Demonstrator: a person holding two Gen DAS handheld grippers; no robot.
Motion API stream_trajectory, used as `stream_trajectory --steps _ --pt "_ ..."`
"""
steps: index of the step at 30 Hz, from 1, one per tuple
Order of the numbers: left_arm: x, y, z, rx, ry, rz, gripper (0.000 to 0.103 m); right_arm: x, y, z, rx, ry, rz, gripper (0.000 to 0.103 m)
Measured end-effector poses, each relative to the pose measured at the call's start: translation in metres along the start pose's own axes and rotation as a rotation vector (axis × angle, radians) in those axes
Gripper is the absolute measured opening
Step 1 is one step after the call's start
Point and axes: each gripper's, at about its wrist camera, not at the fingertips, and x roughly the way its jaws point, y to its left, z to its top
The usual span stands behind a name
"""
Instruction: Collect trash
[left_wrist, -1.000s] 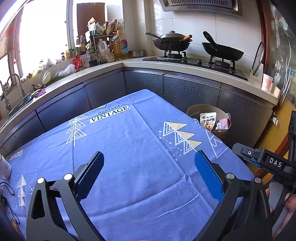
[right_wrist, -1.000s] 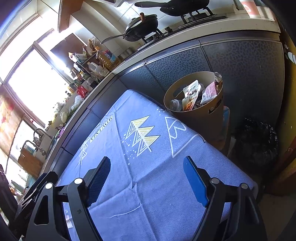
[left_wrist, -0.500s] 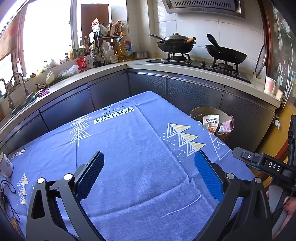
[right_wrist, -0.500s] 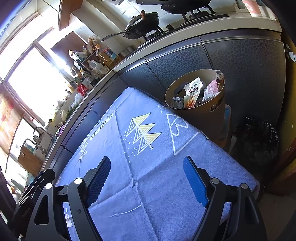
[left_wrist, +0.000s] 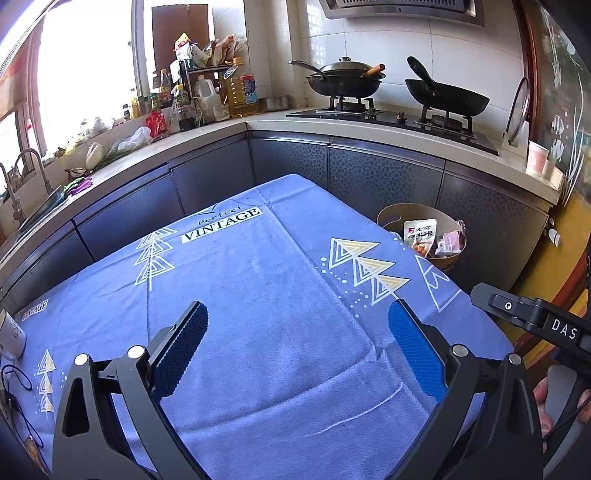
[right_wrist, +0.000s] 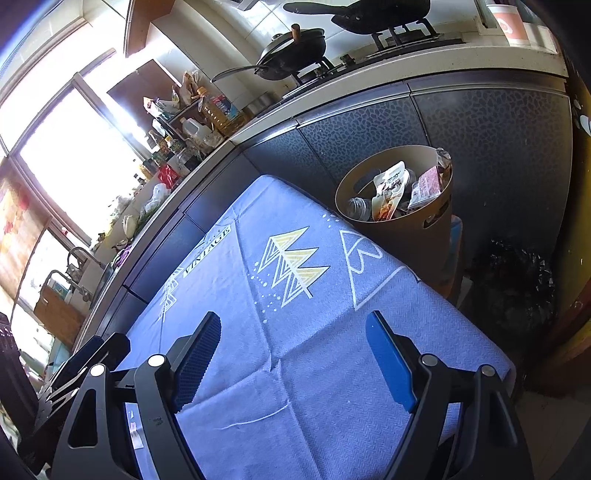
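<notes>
Trash sits in the tan bin (right_wrist: 406, 229) just past the table's far right corner.
We've got the left gripper (left_wrist: 297, 345) and right gripper (right_wrist: 293, 350) both spread wide with nothing in them, hanging over the near end of the blue tablecloth (left_wrist: 258, 295). Cloth's bare all the way to its edges; dark cabinets (left_wrist: 369, 177) run close along the far side.

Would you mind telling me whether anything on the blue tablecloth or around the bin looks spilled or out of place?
Nothing stands out. The blue patterned tablecloth carries only fold creases, and the snack wrappers sit inside the round tan waste bin beside the table, none spilled over its rim.
</notes>
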Motion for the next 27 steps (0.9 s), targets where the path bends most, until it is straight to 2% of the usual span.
stream_trajectory --steps 27 --pt "0.0062 -0.0101 -0.0007 0.024 0.021 -0.006 0.097 -0.0012 -0.0046 -0.0004 0.014 0.008 -0.001 0.081"
